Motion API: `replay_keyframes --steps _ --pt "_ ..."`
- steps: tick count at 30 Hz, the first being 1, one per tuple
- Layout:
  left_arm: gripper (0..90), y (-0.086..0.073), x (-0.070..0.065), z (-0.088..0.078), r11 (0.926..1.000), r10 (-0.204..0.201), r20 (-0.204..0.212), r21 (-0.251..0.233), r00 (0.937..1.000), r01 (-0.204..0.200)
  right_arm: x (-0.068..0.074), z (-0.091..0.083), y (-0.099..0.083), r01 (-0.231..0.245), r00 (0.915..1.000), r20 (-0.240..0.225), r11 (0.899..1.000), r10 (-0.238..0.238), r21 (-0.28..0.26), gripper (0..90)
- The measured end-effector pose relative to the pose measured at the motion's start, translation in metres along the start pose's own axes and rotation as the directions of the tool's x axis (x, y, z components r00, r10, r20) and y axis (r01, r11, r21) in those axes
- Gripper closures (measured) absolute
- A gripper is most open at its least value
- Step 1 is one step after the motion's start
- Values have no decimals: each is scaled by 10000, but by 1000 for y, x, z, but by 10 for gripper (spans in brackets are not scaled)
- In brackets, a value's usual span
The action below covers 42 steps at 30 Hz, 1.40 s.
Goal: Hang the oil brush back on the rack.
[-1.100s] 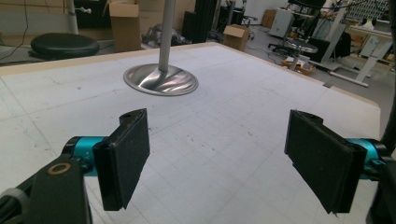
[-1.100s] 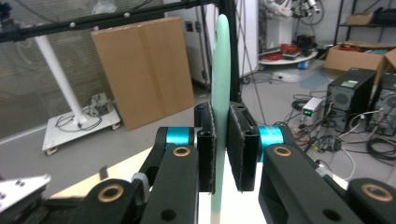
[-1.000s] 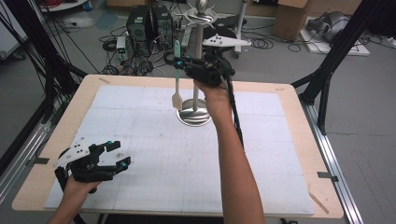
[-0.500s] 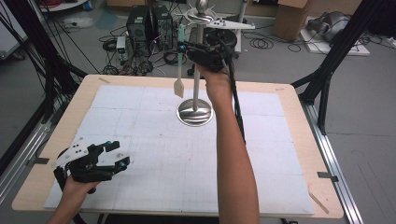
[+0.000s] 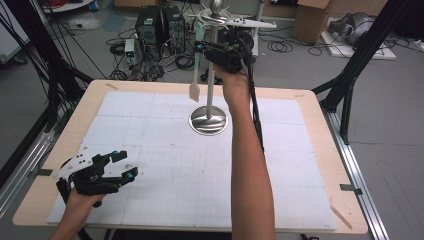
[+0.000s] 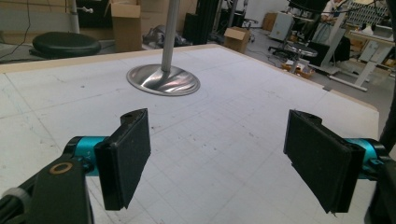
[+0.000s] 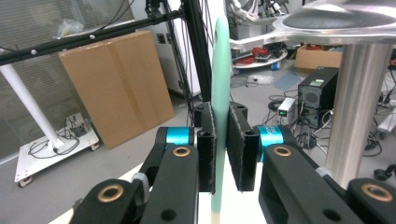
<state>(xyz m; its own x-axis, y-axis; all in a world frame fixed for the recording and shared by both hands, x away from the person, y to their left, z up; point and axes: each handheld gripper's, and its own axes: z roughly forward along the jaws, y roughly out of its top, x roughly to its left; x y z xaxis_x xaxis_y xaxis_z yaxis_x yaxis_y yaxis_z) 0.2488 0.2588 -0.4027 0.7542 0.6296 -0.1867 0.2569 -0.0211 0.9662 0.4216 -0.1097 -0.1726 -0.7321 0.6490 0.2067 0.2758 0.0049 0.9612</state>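
Observation:
A metal stand with a round base (image 5: 208, 121) (image 6: 163, 80) stands at the table's far middle; its pole (image 7: 355, 107) carries flat arms (image 5: 235, 20) (image 7: 336, 18) at the top. My right gripper (image 5: 202, 50) (image 7: 222, 140) is raised beside the pole, just below those arms, and is shut on the mint-green handle of a spatula (image 5: 195, 75) (image 7: 220, 70). The spatula hangs upright, its pale blade down, above the table left of the base. At the table's near left, my left gripper (image 5: 126, 165) (image 6: 217, 158) rests low with its jaws wide open and nothing between them.
A white gridded mat (image 5: 165, 165) covers the wooden table (image 5: 320, 150). Black frame posts (image 5: 350, 75) stand at both sides. Beyond the far edge are computer towers (image 5: 155, 25), cables and cardboard boxes (image 5: 310, 20) on the floor.
My right gripper has risen a little with the spatula, toward the top arms of the stand. The left gripper has stayed where it was.

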Motion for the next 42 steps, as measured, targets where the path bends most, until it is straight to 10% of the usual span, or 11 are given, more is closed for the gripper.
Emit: replay_keyframes --steps 13,24,33,42 --pt "234 0 1 -1 9998 -40 41 -178 10000 41 -3 -1 -4 65 9992 399 9998 -72 176 817" --pt "234 0 1 0 9999 -24 -44 -149 10000 24 -6 -28 -30 358 9937 1065 9992 -336 -191 496" --pt "223 0 1 1 9979 -310 -77 -574 9995 305 -4 -70 -78 1363 9748 1751 9904 -1385 243 317" --pt "219 -2 0 3 9989 -202 -253 -431 9995 191 -7 -122 -145 1388 9689 2000 9891 -1459 492 181"
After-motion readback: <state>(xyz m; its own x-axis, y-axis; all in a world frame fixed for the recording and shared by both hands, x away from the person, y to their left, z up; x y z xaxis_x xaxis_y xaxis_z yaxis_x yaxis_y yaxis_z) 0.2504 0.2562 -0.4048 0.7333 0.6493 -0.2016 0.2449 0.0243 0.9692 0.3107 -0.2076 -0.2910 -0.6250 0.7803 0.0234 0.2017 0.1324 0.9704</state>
